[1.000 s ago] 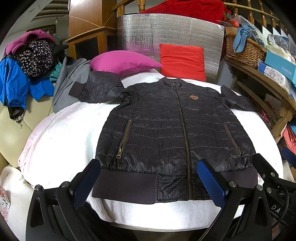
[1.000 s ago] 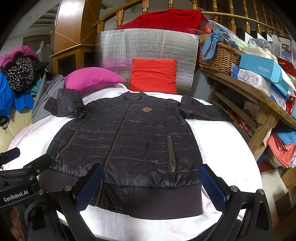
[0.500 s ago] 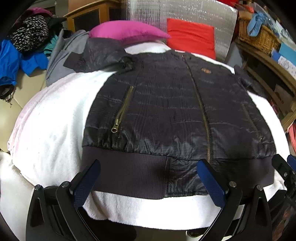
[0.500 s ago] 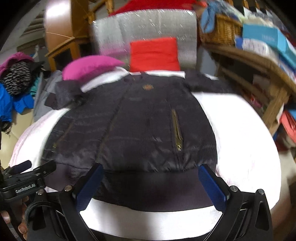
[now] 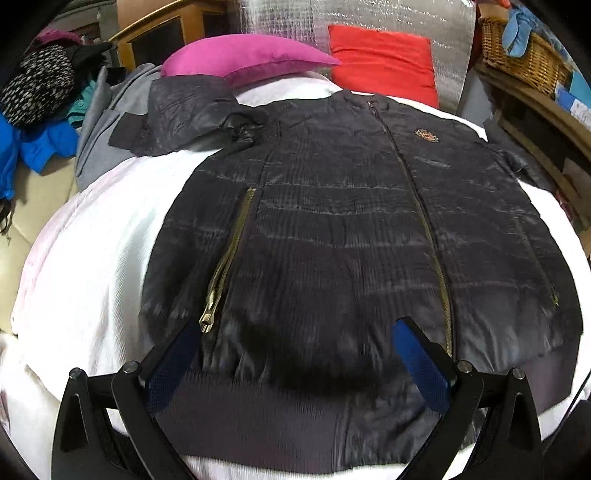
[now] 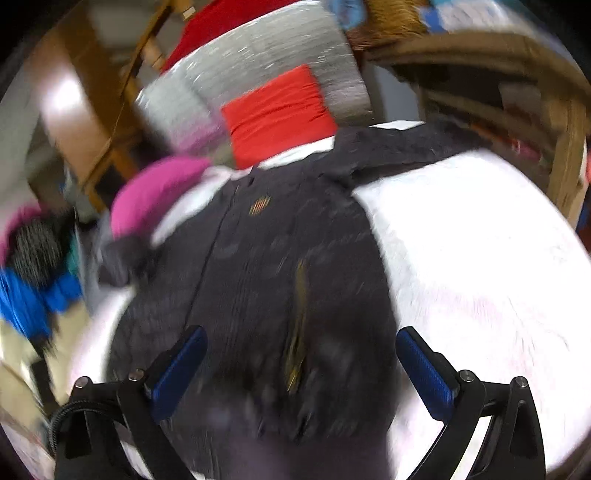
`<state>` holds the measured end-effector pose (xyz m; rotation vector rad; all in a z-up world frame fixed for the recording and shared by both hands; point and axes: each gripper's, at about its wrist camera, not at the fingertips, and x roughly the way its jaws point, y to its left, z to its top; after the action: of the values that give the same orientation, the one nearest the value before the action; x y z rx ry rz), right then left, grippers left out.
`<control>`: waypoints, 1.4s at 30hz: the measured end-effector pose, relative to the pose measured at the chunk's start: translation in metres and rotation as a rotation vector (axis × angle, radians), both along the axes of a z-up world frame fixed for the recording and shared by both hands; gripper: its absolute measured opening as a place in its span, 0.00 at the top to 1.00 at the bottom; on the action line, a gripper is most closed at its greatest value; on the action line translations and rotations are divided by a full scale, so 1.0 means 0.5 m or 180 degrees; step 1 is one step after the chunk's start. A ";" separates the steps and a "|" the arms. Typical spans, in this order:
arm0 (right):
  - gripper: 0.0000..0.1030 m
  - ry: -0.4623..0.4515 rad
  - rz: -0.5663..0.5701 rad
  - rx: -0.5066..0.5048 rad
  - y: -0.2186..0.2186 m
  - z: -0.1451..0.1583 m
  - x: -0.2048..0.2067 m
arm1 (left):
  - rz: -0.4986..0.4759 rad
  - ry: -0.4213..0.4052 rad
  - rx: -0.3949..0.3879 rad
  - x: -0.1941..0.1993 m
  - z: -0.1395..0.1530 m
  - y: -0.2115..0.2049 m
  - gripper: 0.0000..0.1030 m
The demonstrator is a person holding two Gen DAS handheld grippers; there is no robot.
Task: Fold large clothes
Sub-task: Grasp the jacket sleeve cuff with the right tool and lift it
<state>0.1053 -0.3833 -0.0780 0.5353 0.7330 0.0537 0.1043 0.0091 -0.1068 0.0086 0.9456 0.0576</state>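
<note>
Black quilted zip-front jacket was laid flat, front up, on white fleece-covered bed. Left gripper and right gripper were held over its ribbed hem, fingers spread, nothing gripped.

A white cover is spread over the work surface. A magenta pillow and a red cushion are set at its far edge, the cushion leaned against a silver foil panel. A grey garment is draped at the far left, beside a blue garment and a spotted one. A wicker basket is placed on a wooden shelf at the right.
</note>
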 end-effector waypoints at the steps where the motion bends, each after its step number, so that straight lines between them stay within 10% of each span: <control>1: 0.00 0.0006 -0.0074 0.0092 -0.028 -0.001 0.020 | -0.0001 -0.0010 0.0013 0.015 -0.002 -0.002 0.00; 7: 0.08 0.0165 -0.0757 0.0728 -0.268 -0.049 0.222 | -0.0015 -0.0184 0.0005 0.106 0.005 -0.016 0.00; 12: 0.35 0.0389 -0.1184 0.0829 -0.392 -0.098 0.386 | -0.0034 -0.0341 -0.0052 0.172 -0.002 -0.015 0.00; 20: 0.37 0.0443 -0.1523 0.0797 -0.488 -0.147 0.535 | -0.0088 -0.0033 -0.0249 0.223 -0.078 0.003 0.00; 25: 0.87 0.0672 -0.1381 0.0584 -0.486 -0.129 0.601 | -0.0141 -0.0072 -0.0262 0.218 -0.082 0.001 0.00; 36: 0.91 -0.0421 0.0016 -0.0864 -0.027 0.226 0.597 | -0.0142 -0.0157 -0.0295 0.214 -0.082 0.005 0.00; 42: 0.87 -0.0383 0.0819 -0.0919 0.272 0.164 0.548 | -0.0143 -0.0173 -0.0316 0.211 -0.081 0.006 0.00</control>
<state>0.3795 -0.2475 0.0042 0.1589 0.6743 0.2146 0.2096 0.0120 -0.1474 -0.0630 0.8928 -0.0307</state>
